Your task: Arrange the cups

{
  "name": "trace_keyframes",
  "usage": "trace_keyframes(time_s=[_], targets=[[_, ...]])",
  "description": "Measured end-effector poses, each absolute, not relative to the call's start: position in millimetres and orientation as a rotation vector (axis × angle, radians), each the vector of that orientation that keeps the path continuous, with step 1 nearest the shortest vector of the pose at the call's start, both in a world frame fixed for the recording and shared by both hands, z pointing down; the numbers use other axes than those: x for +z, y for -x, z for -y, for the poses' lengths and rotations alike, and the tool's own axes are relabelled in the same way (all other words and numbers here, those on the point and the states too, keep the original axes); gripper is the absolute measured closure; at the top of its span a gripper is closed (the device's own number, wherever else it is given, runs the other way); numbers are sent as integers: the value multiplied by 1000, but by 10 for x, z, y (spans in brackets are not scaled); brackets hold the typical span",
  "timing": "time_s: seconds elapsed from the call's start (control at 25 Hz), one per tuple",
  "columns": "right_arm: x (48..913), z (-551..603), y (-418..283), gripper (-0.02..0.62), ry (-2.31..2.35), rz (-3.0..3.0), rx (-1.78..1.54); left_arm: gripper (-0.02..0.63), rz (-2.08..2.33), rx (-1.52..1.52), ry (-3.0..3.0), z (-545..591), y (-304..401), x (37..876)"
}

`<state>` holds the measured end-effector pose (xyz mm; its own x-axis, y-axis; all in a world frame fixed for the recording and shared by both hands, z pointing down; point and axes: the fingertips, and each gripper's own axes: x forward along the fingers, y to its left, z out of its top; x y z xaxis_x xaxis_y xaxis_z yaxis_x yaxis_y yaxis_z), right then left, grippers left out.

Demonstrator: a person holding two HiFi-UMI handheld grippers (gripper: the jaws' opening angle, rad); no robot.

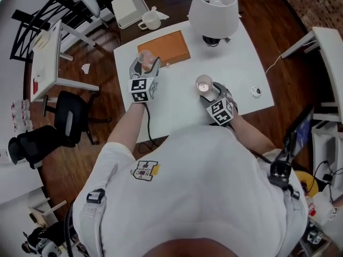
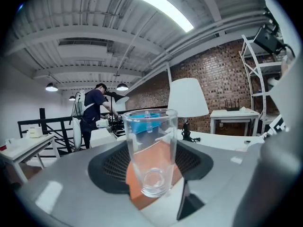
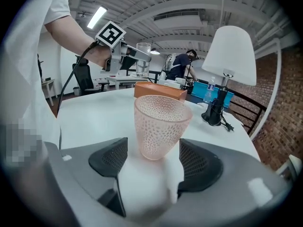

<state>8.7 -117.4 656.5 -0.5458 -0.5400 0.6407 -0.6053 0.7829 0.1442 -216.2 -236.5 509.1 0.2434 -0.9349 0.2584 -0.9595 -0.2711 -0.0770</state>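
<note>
Pretty plain room: a white table (image 1: 177,108) is set on a dark wood floor (image 1: 107,116), with a lamp (image 1: 213,9) at its 1 o'clock and an orange board (image 1: 166,48) at 11. A clear glass (image 2: 150,150) is pinched by the left gripper (image 1: 144,64), clear of the tabletop. A pink dimpled cup (image 3: 162,126) is left standing near 4 o'clock between the right gripper's (image 1: 206,88) spread jaws.

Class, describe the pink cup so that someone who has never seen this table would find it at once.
On the white table, look from the white lamp toward the person. The pink cup stands there between the right gripper's open jaws. Unlike the smooth clear glass in the left gripper, it is tinted and dimpled.
</note>
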Motion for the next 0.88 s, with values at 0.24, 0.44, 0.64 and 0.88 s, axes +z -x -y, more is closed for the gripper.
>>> trace_keyframes(time_s=[0.24, 0.44, 0.64, 0.88], targets=[[6607, 1192, -148, 258, -906, 2239, 152, 325, 1849, 403, -2407, 2910, 2372, 5001], [6652, 1186, -306, 264, -975, 2198, 181, 325, 1837, 416, -2394, 3211, 2450, 5162], [6649, 1142, -366, 270, -1027, 2171, 202, 325, 1807, 440, -2380, 3405, 2484, 5357], [6664, 1108, -417, 276, -1053, 2145, 215, 325, 1771, 466, -2344, 3466, 2495, 5592]])
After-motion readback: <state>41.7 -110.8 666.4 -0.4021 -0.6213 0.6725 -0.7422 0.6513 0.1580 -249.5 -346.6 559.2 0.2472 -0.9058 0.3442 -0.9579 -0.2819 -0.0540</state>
